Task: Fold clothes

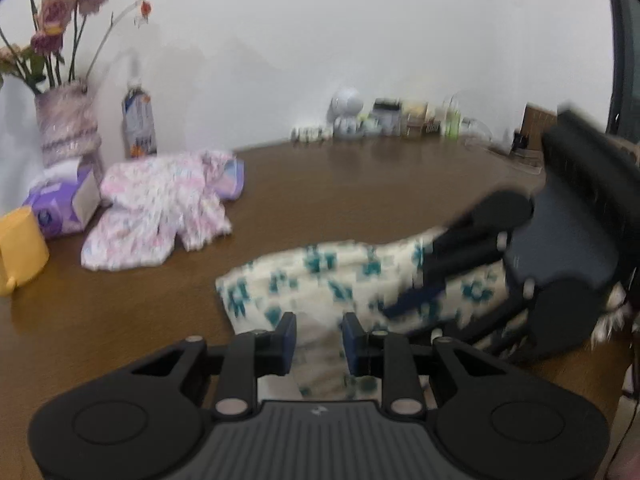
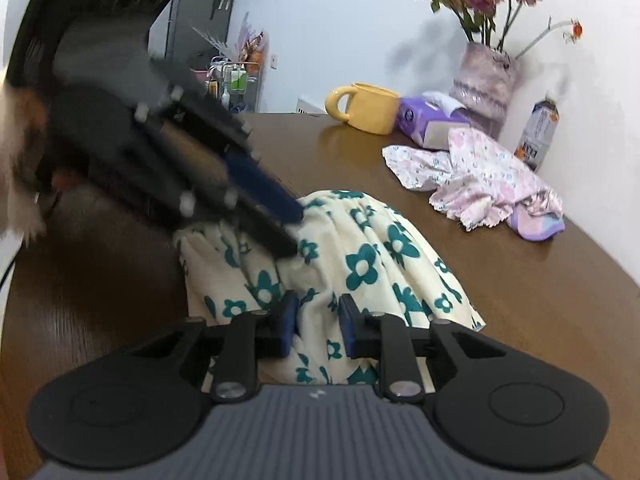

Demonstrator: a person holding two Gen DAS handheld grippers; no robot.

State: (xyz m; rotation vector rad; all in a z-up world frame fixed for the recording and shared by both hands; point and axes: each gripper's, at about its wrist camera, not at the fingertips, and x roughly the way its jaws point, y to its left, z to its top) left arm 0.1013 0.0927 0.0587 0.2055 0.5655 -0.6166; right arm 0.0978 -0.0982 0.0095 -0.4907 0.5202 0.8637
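Note:
A cream garment with teal flowers (image 1: pixel 304 280) (image 2: pixel 368 256) lies bunched on the brown table (image 1: pixel 360 184) (image 2: pixel 540 300). In the left wrist view my left gripper (image 1: pixel 320 336) is shut on a fold of its near edge, with cloth filling the gap between the blue pads. My right gripper (image 1: pixel 420 284) reaches in from the right and pinches the same garment. In the right wrist view my right gripper (image 2: pixel 318 320) is shut on a ridge of the cloth. My left gripper (image 2: pixel 294 234), blurred, grips the garment's far edge from the upper left.
A crumpled pink floral garment (image 1: pixel 160 208) (image 2: pixel 480 168) lies by the wall. Beside it stand a purple tissue pack (image 1: pixel 60 200) (image 2: pixel 428 116), a yellow mug (image 1: pixel 18 244) (image 2: pixel 370 106), a flower vase (image 1: pixel 66 120) (image 2: pixel 486 80) and a bottle (image 1: pixel 138 124) (image 2: pixel 538 136). Small items (image 1: pixel 384 118) line the far edge.

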